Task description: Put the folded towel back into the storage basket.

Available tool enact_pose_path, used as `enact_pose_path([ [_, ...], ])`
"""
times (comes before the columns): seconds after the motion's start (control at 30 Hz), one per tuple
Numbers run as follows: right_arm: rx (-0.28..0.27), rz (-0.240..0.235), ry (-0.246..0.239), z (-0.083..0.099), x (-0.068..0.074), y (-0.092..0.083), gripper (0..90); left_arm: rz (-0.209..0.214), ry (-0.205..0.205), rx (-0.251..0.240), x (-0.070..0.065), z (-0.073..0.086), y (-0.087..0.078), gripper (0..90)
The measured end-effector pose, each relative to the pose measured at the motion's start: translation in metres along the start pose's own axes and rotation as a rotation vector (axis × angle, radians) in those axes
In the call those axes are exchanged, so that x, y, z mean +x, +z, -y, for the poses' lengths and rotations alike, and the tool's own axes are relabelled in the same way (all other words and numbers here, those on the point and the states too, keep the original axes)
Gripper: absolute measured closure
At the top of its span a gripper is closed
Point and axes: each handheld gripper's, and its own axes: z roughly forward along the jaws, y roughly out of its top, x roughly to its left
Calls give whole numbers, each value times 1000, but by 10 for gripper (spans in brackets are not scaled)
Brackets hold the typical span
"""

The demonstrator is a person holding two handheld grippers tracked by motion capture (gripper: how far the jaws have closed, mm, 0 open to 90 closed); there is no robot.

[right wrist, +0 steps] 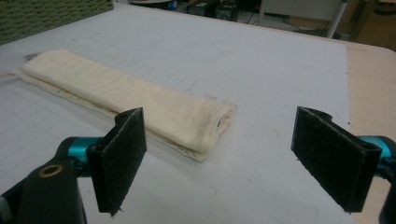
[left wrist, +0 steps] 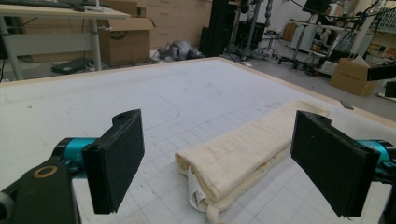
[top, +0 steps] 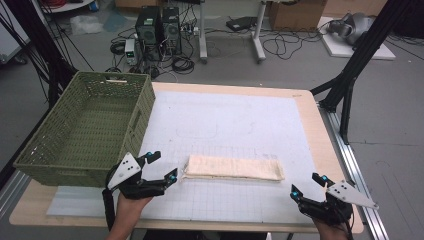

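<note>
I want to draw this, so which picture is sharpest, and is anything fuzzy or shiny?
Left gripper view: the folded towel is crisp, the room behind a little soft. Right gripper view: the towel's near end is sharp, and the black pads close to the camera look big. High view: soft and grainy, even light, faint shadows, no glare on the table.

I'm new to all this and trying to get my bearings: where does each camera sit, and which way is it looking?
High view: above the person's side, looking forward and down at the table, green basket and folded cloth; both hands show.
Left gripper view: rides the left hand-held gripper, open, facing the cloth's end.
Right gripper view: rides the right hand-held gripper, open, facing the other end.
All share the cloth.
</note>
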Motion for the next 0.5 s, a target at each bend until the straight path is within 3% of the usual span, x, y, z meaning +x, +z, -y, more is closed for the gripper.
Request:
enact_pose_path([
  [0.5, -3, 1, 11, 2, -5, -1, 170, -11, -2, 14, 2, 1, 3, 178],
])
